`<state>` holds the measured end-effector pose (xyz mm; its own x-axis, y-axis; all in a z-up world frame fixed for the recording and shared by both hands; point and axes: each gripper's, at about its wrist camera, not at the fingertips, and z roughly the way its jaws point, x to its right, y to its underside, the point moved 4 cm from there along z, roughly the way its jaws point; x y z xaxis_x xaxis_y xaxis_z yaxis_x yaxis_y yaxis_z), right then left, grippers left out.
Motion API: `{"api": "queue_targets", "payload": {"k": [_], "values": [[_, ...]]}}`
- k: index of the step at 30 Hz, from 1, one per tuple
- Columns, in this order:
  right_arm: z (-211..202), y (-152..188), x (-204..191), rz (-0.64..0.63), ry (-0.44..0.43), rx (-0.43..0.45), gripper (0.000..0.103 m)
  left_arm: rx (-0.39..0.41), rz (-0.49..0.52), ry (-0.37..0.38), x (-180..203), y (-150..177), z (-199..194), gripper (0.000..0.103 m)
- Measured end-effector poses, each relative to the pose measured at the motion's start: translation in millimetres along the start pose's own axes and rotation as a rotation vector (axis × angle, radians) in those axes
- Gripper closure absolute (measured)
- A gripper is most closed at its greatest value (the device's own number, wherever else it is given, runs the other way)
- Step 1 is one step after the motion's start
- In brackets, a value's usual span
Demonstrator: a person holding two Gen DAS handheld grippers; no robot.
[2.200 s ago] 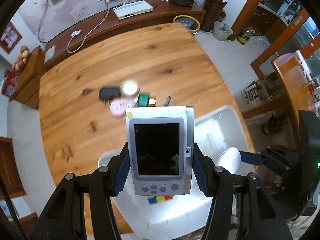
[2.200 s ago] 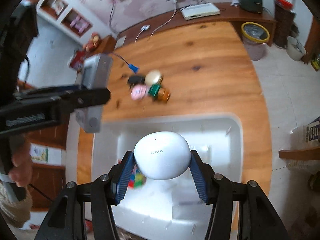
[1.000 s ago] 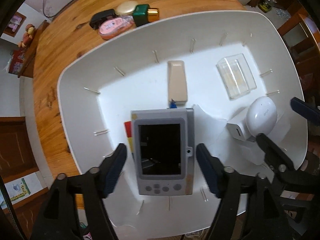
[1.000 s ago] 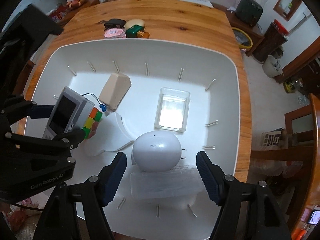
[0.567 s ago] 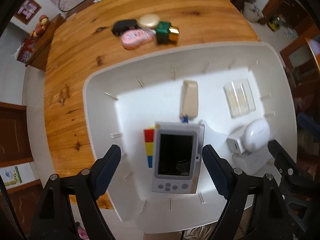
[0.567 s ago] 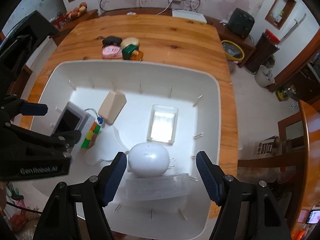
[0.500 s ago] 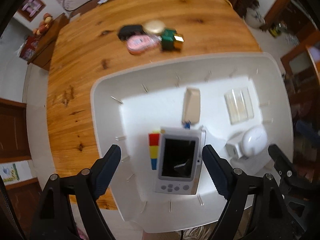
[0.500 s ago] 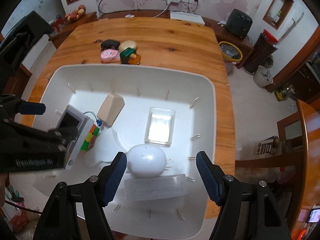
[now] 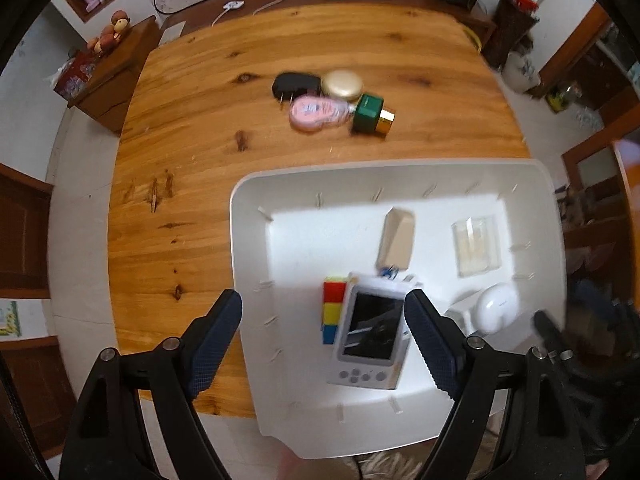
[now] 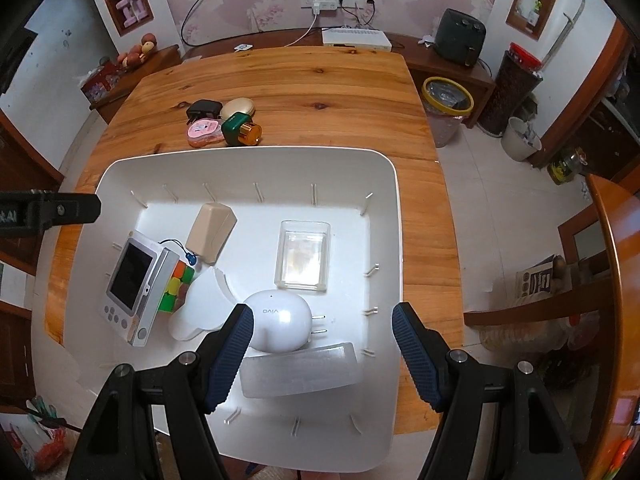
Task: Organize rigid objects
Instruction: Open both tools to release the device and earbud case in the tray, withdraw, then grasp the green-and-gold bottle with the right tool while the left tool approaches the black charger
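White plastic bin (image 10: 256, 160) sits below and ahead of both grippers on the wooden table (image 9: 200, 120). Left gripper (image 9: 328, 336) stands wide apart and empty; right gripper (image 10: 322, 346) likewise wide and empty.

Items lying in the bin: grey handheld device (image 9: 370, 334), just ahead of the left gripper and between its fingers in that view, propped against a colour cube (image 9: 333, 312); white earbud case (image 10: 278, 326), just ahead of the right gripper's left finger; beige block (image 10: 211, 233); clear box (image 10: 303, 256); frosted flat case (image 10: 300, 370).

Outstanding on the table, well beyond the bin's far rim: black plug adapter (image 9: 295, 84), gold round compact (image 9: 342, 85), pink case (image 9: 318, 111) and green bottle with gold cap (image 9: 373, 114), all bunched and touching.

Handling judgement: all four look light and stiff. The compact and pink case are likely smooth and rounded, so prone to slipping; take them across their narrow width, low on the flanks. The bottle may be glass and fragile; grip the square green body, not the cap. The adapter's prongs point toward the pink case; take hold on the flat sides.

Change from 2.2 s ago: the left gripper then clamped the handheld device and the right clamped the earbud case, both above the bin. Both items now rest inside, the jaws have released, and both grippers have drawn back and upward.
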<state>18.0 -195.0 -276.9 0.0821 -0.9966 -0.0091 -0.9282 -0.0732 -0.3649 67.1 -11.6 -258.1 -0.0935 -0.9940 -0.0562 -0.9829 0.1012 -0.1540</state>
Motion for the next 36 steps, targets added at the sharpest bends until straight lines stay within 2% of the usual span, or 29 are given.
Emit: {"api": "queue_targets", "payload": {"k": [7,14,20,28,31,36], "values": [[-1,-1,-1,-0.017,0.008,0.004,0.030,-0.034,0.035,-0.131,-11,15,23,0.018],[1,-3,-3,-0.026,0.012,-0.006,0.030,-0.067,-0.027,-0.135,-38,20,32,0.018],[4,-9,-11,-0.045,0.012,-0.010,0.030,-0.091,-0.027,-0.170,-50,21,43,0.018],[6,-24,-29,-0.081,0.009,-0.009,0.030,-0.162,0.053,-0.123,-37,32,70,0.018],[7,-34,-35,-0.079,0.002,-0.010,0.030,-0.160,0.111,-0.117,-23,31,73,0.018],[10,-57,-44,-0.064,-0.008,-0.002,0.030,-0.144,0.184,-0.057,-9,21,69,0.018]]}}
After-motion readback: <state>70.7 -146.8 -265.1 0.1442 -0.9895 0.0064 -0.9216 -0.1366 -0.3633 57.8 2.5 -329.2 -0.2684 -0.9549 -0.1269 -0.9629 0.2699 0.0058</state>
